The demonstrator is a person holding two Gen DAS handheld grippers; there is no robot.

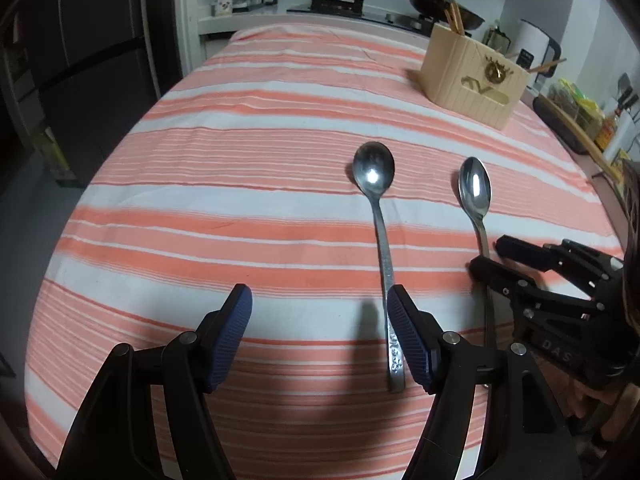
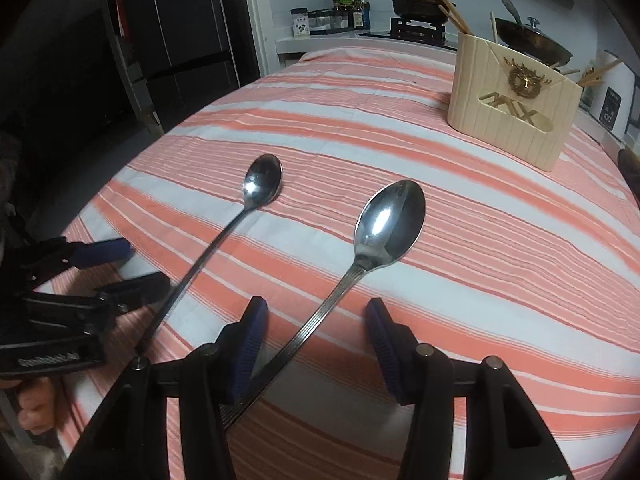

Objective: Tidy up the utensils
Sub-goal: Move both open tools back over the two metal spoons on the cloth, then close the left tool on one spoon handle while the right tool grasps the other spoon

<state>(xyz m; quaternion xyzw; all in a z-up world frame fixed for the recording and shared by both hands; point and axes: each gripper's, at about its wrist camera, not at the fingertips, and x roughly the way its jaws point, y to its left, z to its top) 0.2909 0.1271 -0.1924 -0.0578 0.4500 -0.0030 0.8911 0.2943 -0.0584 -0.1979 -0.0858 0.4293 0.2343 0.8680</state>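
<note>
Two spoons: round spoon (image 1: 374, 168) and oval spoon (image 1: 475, 186), parallel near table's (image 1: 240, 216) front edge, handles toward grippers for pickup.
Left gripper (image 1: 320, 340): jaws apart beside round spoon's handle.
Right gripper (image 2: 316, 344): jaws apart, straddling oval spoon's handle.
Holder (image 1: 472, 80): far right corner; likely destination.

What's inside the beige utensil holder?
Wooden chopsticks poke out of the utensil holder; more show through its front cutout. The walls hide the rest of the interior. Both spoons lie outside.

both cameras sit low and close over the striped table (image 1: 240, 152), looking forward toward the stove, and both see the two spoons (image 1: 374, 184) and the holder (image 2: 516, 100).
</note>
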